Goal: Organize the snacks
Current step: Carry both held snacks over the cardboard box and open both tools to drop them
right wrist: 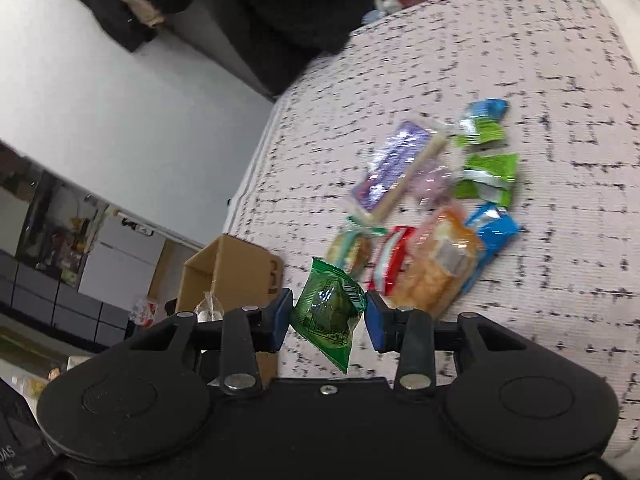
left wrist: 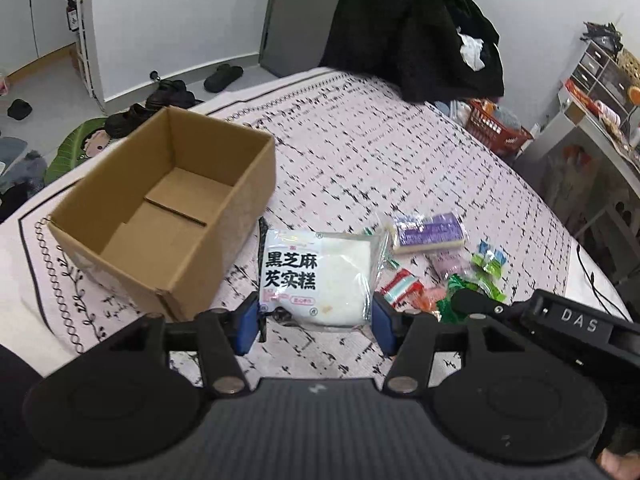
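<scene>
My left gripper [left wrist: 316,328] is shut on a white cake packet with black Chinese letters [left wrist: 316,276], held just above the patterned cloth, right of an empty brown cardboard box [left wrist: 168,208]. My right gripper [right wrist: 326,318] is shut on a small green snack packet [right wrist: 328,312], lifted above the cloth. The box [right wrist: 236,272] shows to its left. A pile of loose snacks lies on the cloth: a purple packet [left wrist: 428,232], green packets [right wrist: 486,174], a blue packet [right wrist: 492,236], an orange packet [right wrist: 436,268] and a red one [right wrist: 390,260]. The right gripper's body [left wrist: 560,320] shows beside the pile.
The snacks and box lie on a bed or table with a pink black-flecked cloth [left wrist: 380,152]. Black clothing [left wrist: 412,28] hangs at its far end. A red basket [left wrist: 496,128] and shelves [left wrist: 600,80] stand to the right; shoes [left wrist: 168,96] lie on the floor to the left.
</scene>
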`<state>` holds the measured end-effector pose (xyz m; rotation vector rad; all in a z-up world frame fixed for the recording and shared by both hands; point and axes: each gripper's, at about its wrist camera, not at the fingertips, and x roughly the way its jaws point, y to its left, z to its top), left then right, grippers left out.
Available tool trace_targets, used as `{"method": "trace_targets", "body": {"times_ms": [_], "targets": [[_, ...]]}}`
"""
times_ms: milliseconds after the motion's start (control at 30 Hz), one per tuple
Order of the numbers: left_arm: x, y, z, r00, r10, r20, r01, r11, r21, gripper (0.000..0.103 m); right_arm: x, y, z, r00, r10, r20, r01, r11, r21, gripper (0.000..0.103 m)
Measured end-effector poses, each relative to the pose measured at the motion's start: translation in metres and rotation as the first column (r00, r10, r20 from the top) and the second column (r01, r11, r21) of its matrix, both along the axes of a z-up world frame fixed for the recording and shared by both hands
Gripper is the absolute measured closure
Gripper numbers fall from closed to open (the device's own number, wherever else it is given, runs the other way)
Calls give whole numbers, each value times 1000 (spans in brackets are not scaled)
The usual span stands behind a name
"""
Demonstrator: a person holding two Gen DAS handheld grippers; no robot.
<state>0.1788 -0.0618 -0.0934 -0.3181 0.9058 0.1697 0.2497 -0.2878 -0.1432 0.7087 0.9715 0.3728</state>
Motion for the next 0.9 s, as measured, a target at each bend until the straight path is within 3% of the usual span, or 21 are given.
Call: {"method": "trace_targets", "body": {"times_ms": [567,900], "targets": [[-8,75,25,991,132,23,-133,991,24,47,4,91,15,979,167,120,-171,985,24,65],[-1,120,20,976,216,9,-216,976,18,47,11,133,22,957,237,169,-248,968,47,65]]}}
